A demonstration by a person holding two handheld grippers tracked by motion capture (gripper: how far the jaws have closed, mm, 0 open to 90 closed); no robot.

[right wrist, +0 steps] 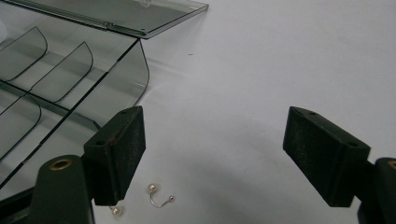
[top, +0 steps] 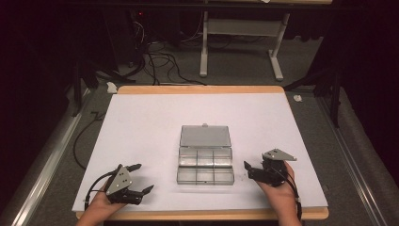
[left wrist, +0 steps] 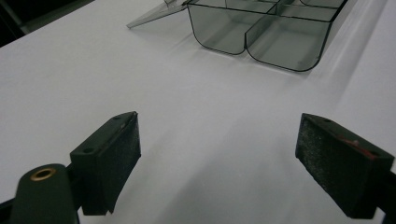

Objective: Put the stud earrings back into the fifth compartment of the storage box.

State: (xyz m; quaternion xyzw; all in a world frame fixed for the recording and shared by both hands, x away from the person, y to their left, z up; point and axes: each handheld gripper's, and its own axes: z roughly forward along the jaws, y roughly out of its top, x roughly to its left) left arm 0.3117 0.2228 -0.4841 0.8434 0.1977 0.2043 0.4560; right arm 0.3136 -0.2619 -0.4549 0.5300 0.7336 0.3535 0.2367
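A clear plastic box (top: 205,166) with its lid (top: 205,135) folded flat on the far side lies open in the middle of the white worktop (top: 141,122). Its tray is split into small compartments, which look empty as far as the high view tells.

The right gripper (top: 251,170) sits just to the right of the box, near the front edge of the worktop, held in a hand (top: 277,190) that comes in from the bottom. Its fingers (right wrist: 122,149) stand wide apart with nothing between them. In the right gripper view a small curved earring (right wrist: 160,196) with pearl-like beads lies on the worktop just beside the near finger, close to the box's right wall; a further bead (right wrist: 116,211) shows under that finger's edge, and it is unclear whether the finger touches it.

The left gripper (top: 141,179) rests at the near left of the worktop, well apart from the box, in the other hand (top: 101,207). Its fingers (left wrist: 109,158) are also spread wide over bare worktop, holding nothing, and point towards the box's left end.
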